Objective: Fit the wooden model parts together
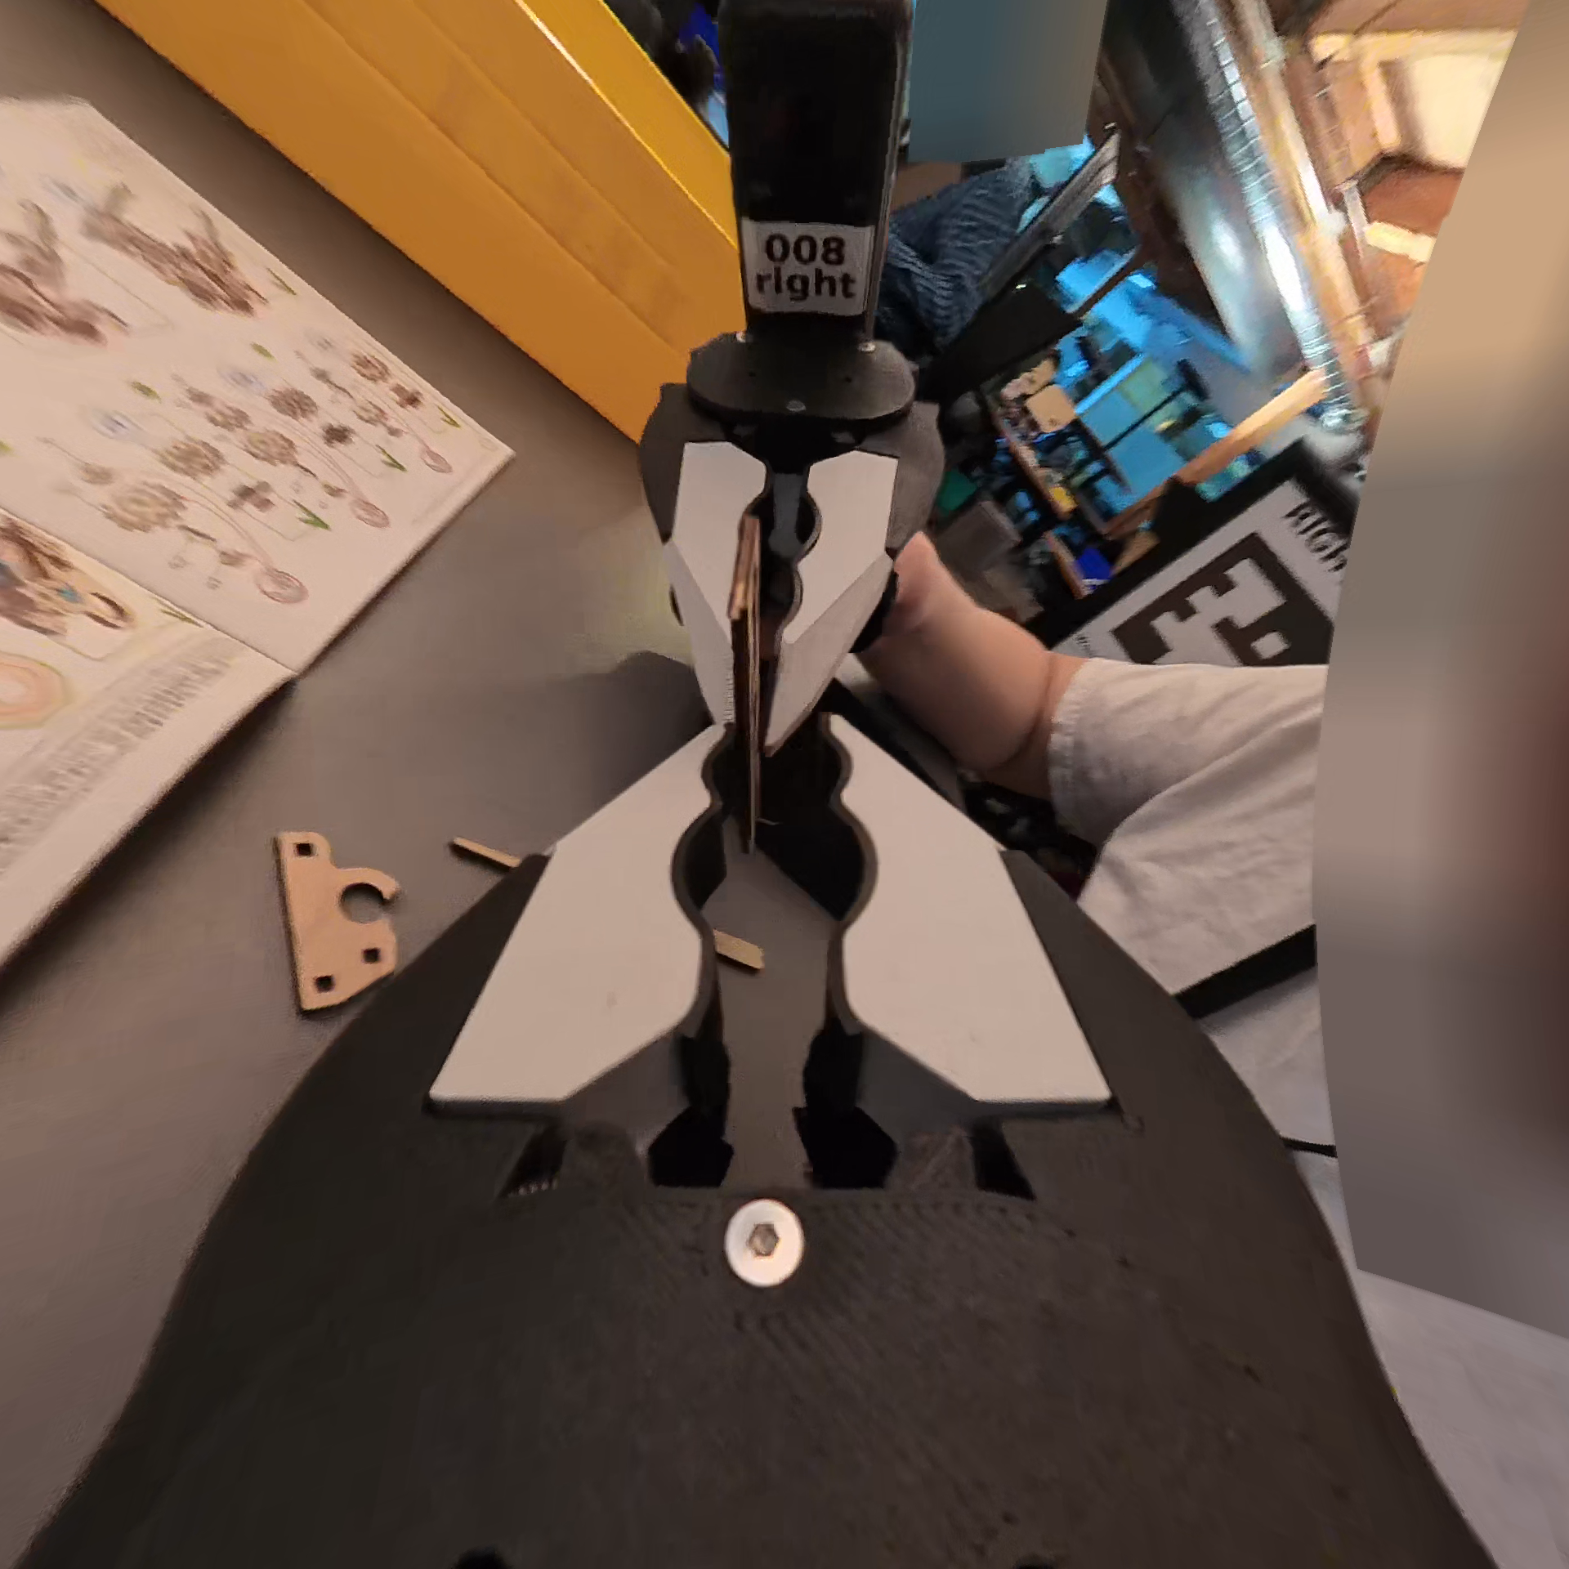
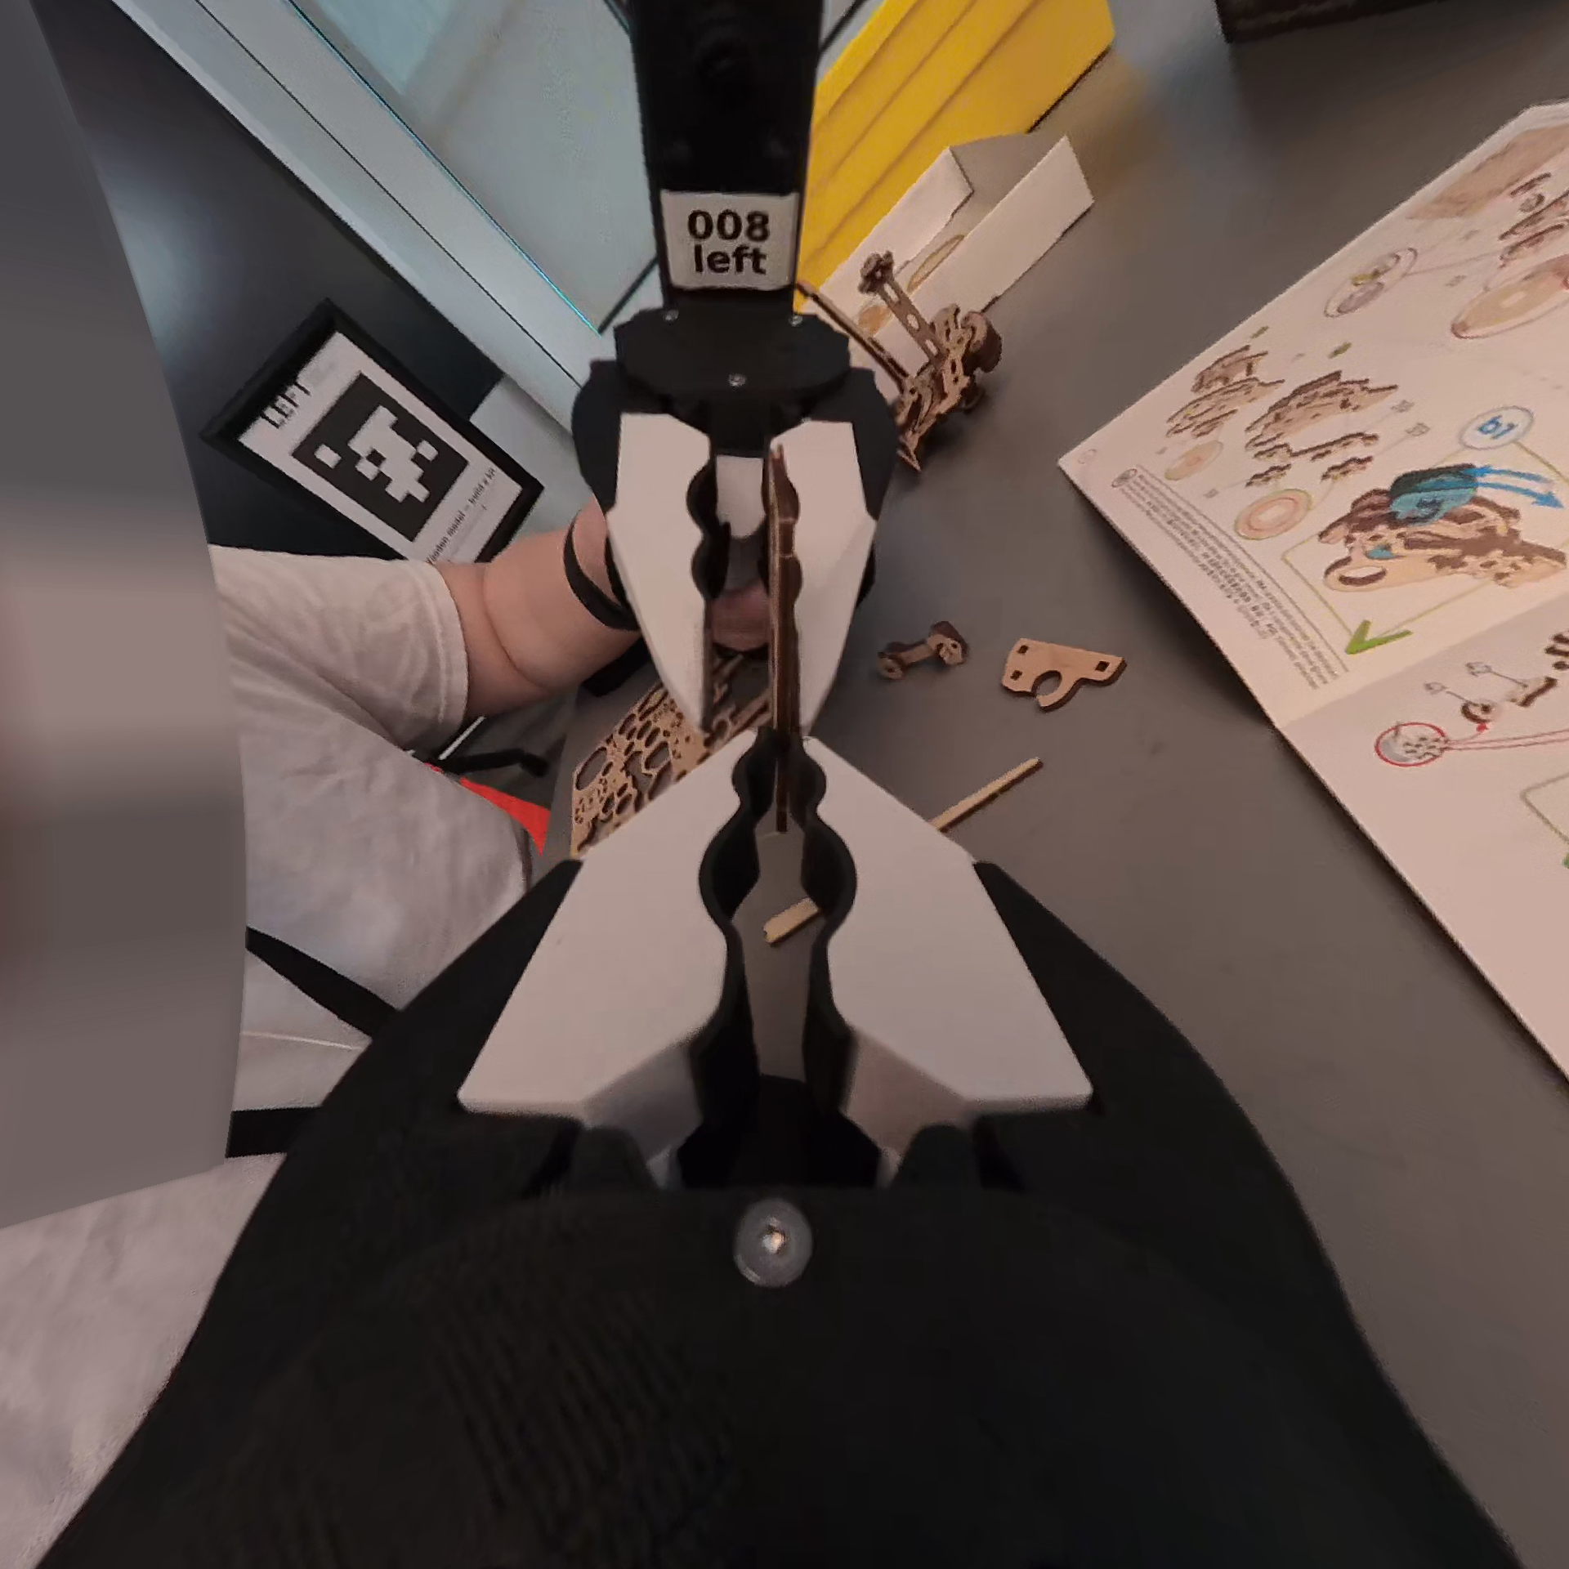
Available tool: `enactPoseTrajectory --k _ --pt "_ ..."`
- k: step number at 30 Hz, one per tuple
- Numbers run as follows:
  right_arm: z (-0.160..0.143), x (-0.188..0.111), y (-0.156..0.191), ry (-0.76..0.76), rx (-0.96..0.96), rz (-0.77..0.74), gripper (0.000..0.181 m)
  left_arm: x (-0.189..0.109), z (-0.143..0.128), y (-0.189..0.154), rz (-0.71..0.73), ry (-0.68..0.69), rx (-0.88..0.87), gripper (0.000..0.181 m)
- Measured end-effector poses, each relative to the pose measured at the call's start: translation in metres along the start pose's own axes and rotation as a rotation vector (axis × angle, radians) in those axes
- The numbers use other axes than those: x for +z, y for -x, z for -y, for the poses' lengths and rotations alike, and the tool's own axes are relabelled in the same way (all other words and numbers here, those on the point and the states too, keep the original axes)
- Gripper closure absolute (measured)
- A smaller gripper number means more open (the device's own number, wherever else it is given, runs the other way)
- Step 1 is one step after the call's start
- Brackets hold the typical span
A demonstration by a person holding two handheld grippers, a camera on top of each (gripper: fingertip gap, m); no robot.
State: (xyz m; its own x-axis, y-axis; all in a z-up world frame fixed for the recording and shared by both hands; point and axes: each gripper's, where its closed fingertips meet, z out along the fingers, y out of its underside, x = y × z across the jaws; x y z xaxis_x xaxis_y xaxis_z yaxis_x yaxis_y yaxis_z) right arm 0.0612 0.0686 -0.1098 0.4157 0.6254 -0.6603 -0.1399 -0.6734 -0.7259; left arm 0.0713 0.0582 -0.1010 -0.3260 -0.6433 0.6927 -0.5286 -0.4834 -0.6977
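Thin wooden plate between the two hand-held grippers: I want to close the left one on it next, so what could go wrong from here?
The thin wooden plate is pinched only at the tips of the right hand-held gripper, so it may pivot or slip when pushed. The left hand-held gripper is open around the plate, which sits off-centre; closing could bend or crack it.

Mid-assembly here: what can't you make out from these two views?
- Wooden piece in the right gripper: edge-on in both views, so outline, slots, and whether it is one part or two are unreadable.
- Cut-out wooden sheet: right wrist view, mostly behind the left gripper and right gripper.
- Short stick: right wrist view, one end behind the right gripper's finger.
- Booklet: left wrist view, blurred, cut by the edge.
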Motion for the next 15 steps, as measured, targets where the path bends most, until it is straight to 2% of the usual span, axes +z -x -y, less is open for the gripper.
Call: enactPoseTrajectory --k 1,5,9,15 --pt "-0.002 0.001 0.000 0.007 0.006 0.004 0.181 0.001 -0.001 0.004 0.009 0.002 -0.038 0.176" --pt "-0.003 0.002 -0.005 0.001 0.048 0.015 0.181 -0.001 -0.003 0.012 0.076 0.026 -0.005 0.181" --pt "-0.005 0.003 -0.005 0.016 0.037 0.002 0.181 -0.002 -0.006 0.013 0.112 0.065 0.058 0.180" --pt "-0.007 0.004 -0.007 0.027 0.029 -0.016 0.181 -0.005 -0.011 0.015 0.105 0.110 0.044 0.181"
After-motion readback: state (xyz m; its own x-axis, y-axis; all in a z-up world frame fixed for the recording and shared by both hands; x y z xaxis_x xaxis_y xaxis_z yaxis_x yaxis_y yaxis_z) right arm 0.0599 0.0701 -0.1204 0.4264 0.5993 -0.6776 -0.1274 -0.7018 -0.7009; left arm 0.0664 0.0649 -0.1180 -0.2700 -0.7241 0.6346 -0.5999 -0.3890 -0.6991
